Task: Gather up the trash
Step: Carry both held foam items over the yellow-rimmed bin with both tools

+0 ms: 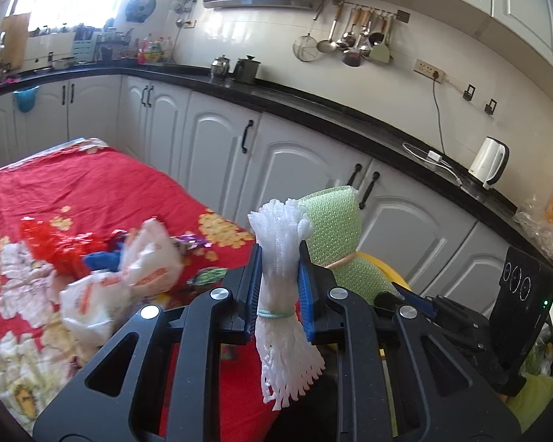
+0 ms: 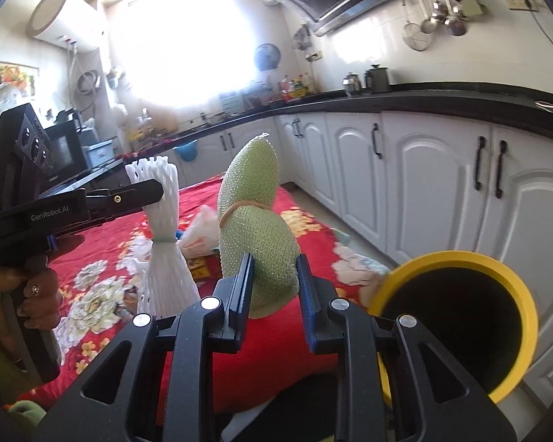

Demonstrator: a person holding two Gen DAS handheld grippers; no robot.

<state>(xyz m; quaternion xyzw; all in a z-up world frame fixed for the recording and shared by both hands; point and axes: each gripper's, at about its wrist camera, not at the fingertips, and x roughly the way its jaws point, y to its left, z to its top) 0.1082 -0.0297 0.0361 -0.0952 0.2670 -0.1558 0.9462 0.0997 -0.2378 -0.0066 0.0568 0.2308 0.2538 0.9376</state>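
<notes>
Red flowered cloth is spread over the tabletop, seen in both wrist views, with white cabinets and a black kitchen counter behind it. Black bin with a yellow rim is seen at lower right of the right wrist view, just beside the right tongs, mouth turned toward the camera. Loose trash pile is left on the cloth: white plastic bag with orange print, red crinkled wrapper, something blue between them; details blurred. Green foam net bundle, tied round the middle with a tan rubber band, is pinched by the right tongs at its lower half, held upright above the cloth, near the bin. White foam net bundle, tied with a pale green band, is pinched by the left tongs around its middle, held upright, frayed ends hanging below the pads. In the right wrist view the left tongs and white bundle are seen left of the green one, apart from it, with a hand wrapped on the handle. White kettle is stood on the counter
</notes>
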